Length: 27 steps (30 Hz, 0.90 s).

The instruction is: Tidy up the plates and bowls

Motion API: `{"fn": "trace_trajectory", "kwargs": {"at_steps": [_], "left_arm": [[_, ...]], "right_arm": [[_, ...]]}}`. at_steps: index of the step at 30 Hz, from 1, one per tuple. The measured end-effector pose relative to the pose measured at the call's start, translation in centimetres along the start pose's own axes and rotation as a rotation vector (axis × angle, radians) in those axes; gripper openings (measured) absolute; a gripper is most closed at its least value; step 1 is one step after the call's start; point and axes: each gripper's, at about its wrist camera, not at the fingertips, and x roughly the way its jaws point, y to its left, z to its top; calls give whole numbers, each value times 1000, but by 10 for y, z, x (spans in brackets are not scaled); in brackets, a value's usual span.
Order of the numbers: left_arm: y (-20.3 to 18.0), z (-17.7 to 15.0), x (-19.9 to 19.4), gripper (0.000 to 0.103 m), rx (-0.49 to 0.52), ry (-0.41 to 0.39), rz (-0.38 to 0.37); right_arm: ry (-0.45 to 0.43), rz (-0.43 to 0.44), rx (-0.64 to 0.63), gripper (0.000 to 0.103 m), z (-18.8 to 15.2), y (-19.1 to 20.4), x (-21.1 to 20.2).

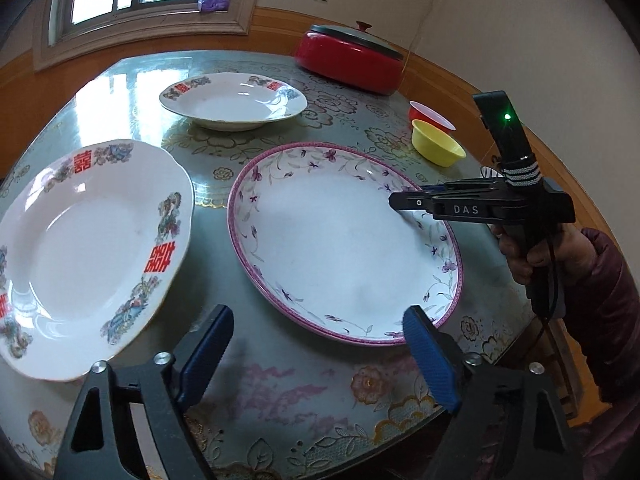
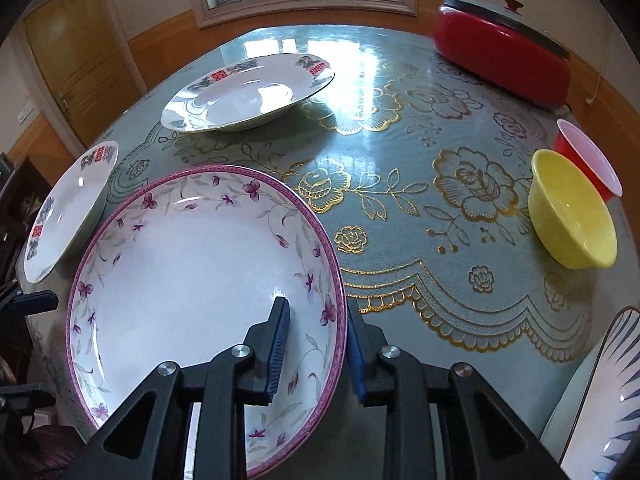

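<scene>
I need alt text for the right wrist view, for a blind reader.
The right gripper straddles the rim of a purple-flowered plate, one finger inside and one outside. Further along the table stand a yellow bowl and a red pot.

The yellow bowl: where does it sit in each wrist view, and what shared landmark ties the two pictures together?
Left wrist view: yellow bowl at upper right, just in front of the red bowl.
Right wrist view: yellow bowl at the right edge, again in front of the red bowl.
Shared landmark: the purple-rimmed flowered plate, centre in the left view, lower left in the right.
</scene>
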Motion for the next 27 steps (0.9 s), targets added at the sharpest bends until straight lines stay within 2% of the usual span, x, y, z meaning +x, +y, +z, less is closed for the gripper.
{"fn": "trace_trajectory", "kwargs": {"at_steps": [4, 8, 11, 19, 22, 24, 27], "left_arm": [[3, 1, 11, 61, -35, 14, 16], [6, 1, 19, 52, -60, 18, 38], [3, 4, 22, 48, -54, 13, 51], [-1, 14, 33, 48, -61, 12, 75], [2, 16, 36, 33, -44, 5, 118], [6, 15, 34, 32, -55, 3, 93], [6, 15, 33, 32, -59, 3, 98]], "right_arm": [[1, -20, -44, 20, -3, 1, -5], [2, -24, -63, 20, -8, 1, -9], [3, -25, -72, 20, -10, 0, -11], [3, -16, -79, 20, -25, -3, -21], [14, -6, -67, 21, -29, -5, -25], [9, 3, -33, 21, -29, -11, -26], [-13, -5, 14, 22, -23, -16, -22]]}}
